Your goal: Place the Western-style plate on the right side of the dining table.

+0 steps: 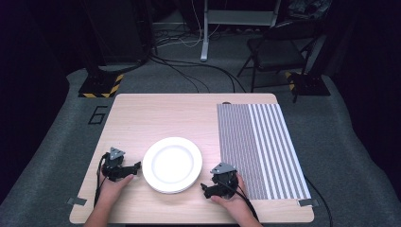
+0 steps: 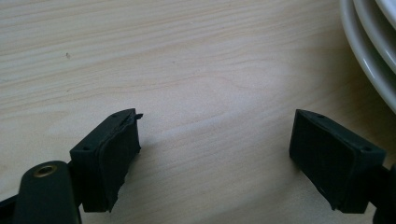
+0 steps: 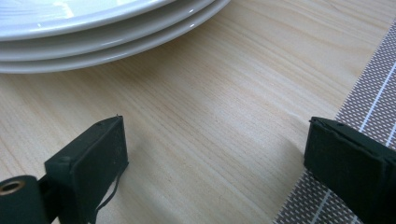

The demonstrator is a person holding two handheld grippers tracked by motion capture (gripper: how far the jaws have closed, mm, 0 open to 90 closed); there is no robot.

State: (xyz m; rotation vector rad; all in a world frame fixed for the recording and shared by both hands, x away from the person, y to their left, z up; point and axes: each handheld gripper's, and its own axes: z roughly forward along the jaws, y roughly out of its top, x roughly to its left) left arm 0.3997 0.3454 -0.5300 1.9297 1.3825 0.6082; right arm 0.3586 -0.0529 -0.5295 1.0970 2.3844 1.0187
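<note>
Landmark: stack of round white ceramic plates (image 1: 172, 164) sat on wooden table (image 1: 156, 113).
Left gripper (image 1: 137, 167): jaws apart, empty, just left of plates.
Right gripper (image 1: 204, 188): jaws apart, empty, just right of plates.

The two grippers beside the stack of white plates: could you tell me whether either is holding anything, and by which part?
Nothing is held: left gripper and right gripper are open over bare table, apart from the plates.
</note>
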